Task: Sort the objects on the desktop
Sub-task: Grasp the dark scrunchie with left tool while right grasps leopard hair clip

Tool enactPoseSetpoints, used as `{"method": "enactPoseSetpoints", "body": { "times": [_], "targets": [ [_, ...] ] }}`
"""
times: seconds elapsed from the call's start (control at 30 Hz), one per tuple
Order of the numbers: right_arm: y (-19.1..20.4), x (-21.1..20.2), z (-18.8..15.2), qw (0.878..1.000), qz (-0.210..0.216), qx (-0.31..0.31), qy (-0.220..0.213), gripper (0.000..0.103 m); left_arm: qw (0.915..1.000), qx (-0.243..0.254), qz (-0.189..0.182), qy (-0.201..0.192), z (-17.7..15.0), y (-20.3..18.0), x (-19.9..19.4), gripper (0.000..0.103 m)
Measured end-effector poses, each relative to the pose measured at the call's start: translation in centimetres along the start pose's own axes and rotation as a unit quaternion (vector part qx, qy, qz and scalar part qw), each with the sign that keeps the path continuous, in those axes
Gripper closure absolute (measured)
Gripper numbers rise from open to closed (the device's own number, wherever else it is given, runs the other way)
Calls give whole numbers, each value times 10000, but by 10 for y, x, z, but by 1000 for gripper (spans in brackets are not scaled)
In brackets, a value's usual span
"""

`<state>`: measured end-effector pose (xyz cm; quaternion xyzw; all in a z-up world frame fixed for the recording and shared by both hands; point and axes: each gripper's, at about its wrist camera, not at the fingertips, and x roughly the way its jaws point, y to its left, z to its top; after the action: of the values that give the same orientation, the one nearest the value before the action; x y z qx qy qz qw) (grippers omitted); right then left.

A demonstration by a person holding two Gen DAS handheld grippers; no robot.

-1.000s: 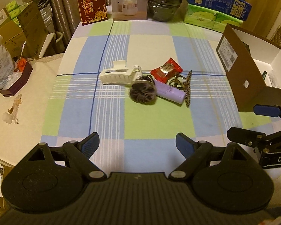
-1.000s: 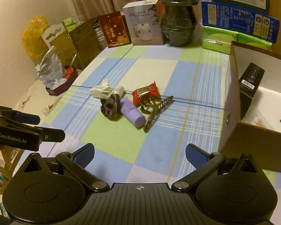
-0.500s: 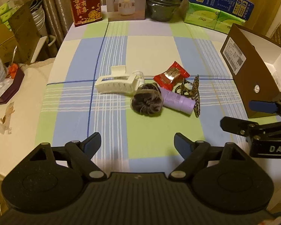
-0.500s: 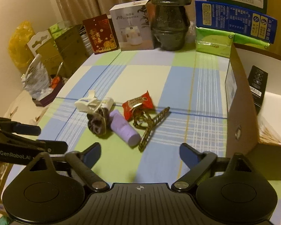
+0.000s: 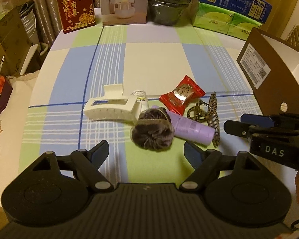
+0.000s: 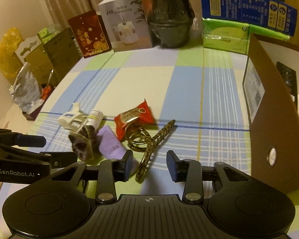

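My left claw (image 5: 146, 151) is released, low in frame just short of the brown scrunchie (image 5: 152, 130). My right claw (image 6: 149, 164) is released, partly narrowed, its fingers either side of the leopard hair clip (image 6: 149, 141) end. Both lie mid-frame on the checked worktop (image 5: 155, 59). The upper-frame box (image 5: 123, 0) reads "J10 HUMIDIFIER". The claw bodies read "DAS" and "GenRobot.AI".

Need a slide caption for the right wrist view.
Open right hand-held gripper nears the striped hair clip beside the brown box.

Black left gripper (image 5: 146, 150), blue-padded jaws, silver screws, "GenRobot.AI" lettering.
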<state>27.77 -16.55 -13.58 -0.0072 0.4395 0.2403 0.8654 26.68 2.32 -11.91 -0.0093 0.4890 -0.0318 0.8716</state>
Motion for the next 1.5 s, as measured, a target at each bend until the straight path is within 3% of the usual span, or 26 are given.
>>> {"method": "enactPoseSetpoints", "body": {
  "times": [0.27,0.37,0.53,0.6,0.8,1.0,1.1,1.2,1.27,1.3,1.33,1.4,1.5],
  "targets": [
    [-4,25,2,9998,1,0,210,82,10000,29,-14,74,9,-1,23,26],
    [-5,29,1,9997,-90,14,248,99,9999,34,-35,90,10,-1,30,33],
    [-12,27,-2,9990,-323,147,273,102,9999,79,-31,123,11,-1,40,39],
    [-15,24,-5,9987,-357,197,311,102,9998,83,-108,129,10,-1,44,55],
    [-25,7,-21,9984,-322,174,438,102,9991,362,-225,33,5,-8,40,78],
    [-32,-16,-46,9981,-290,89,528,103,9980,537,-329,29,-13,-4,23,93],
    [-32,-27,-55,9984,-346,-54,453,103,9980,517,-343,144,-27,1,11,93],
    [-26,-32,-53,9993,-229,-206,227,97,9980,492,-322,216,-38,5,3,84],
    [-21,-29,-48,9993,-211,-271,114,72,9985,429,-280,218,-43,8,0,80],
    [-17,-26,-44,9992,-215,-325,65,51,9986,403,-253,219,-43,9,-1,74],
    [-14,-23,-41,9990,-238,-370,-23,46,9988,377,-243,200,-43,10,-2,72],
    [-7,-15,-33,9985,-216,-488,-141,46,9992,324,-214,137,-42,11,-3,56],
    [-5,-5,-21,9991,-109,-347,-226,46,9994,298,-189,54,-40,11,-6,53]
  ]
}}
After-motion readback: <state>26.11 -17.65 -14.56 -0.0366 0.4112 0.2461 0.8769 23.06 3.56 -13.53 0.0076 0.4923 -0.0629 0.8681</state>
